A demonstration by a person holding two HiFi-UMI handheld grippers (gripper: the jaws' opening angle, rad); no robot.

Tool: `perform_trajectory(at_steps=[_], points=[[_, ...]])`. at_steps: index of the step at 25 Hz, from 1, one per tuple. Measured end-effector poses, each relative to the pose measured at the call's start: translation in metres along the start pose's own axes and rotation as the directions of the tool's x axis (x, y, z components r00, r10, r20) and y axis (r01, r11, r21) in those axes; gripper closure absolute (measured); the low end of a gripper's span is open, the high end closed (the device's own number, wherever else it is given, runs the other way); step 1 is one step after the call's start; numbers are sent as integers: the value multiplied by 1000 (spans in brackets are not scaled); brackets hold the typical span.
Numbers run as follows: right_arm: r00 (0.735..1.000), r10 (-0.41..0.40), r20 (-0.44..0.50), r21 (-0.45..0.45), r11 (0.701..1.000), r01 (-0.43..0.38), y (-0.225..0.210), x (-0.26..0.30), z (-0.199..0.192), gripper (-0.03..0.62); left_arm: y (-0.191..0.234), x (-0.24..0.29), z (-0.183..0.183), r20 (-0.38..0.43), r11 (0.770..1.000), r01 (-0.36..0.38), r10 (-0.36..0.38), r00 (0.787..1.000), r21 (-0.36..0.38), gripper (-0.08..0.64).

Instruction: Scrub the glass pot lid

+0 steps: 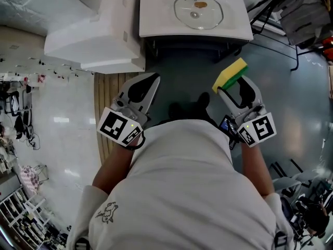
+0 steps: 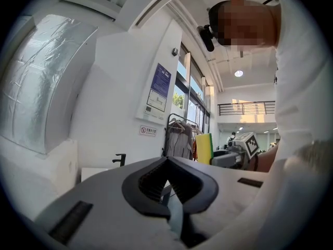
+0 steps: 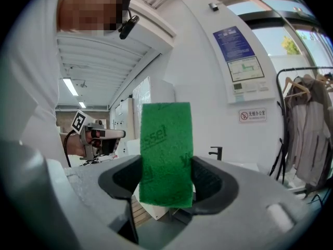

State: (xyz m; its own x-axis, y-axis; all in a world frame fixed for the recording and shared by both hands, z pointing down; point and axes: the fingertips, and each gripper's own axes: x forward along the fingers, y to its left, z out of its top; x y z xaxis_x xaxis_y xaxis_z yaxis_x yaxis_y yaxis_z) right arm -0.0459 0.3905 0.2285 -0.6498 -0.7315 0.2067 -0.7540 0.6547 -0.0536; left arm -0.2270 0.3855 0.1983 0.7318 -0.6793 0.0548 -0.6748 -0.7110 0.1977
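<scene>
The glass pot lid [image 1: 198, 10] lies flat in the middle of the white basin [image 1: 156, 14]. It is round and clear, rimmed by a thin metal band, with a small knob at its centre. A brown smear marks the glass just beyond the knob, on the basin's far side.

The sponge [image 1: 230, 74] is a yellow block with a green scouring face. It stands well apart from the basin, off its near right corner, clamped between the jaws of the right gripper [image 1: 234, 86]. In the right gripper view it stands upright, its green face [image 3: 165, 152] turned to the camera, printed with darker lettering.
</scene>
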Motion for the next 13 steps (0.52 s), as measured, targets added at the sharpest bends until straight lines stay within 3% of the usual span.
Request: perform_trajectory(at_steps=[13], points=[[1000, -30, 5, -14, 999, 30, 7, -10, 7, 301, -4, -3, 7, 13, 1000, 22, -22, 1000, -2, 561]])
